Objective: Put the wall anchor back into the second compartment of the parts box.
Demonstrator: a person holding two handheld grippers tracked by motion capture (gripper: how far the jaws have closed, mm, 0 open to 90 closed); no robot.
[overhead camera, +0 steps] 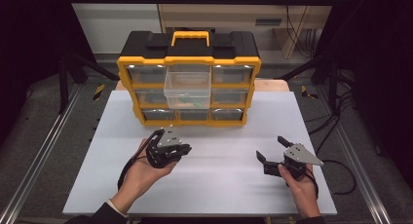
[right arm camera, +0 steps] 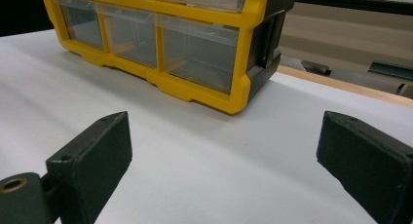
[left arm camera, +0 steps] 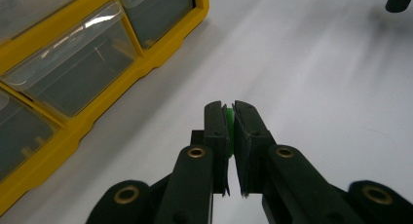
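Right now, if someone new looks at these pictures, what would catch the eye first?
First, the yellow and black drawer box at the far side of the white table, with one clear drawer in its middle column pulled out. Next, the left claw, nearer on the table, shut on a small green piece. The right claw stands wide open and empty.

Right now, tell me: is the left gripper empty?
No, the left gripper is shut on a small green piece that shows between its black jaws.
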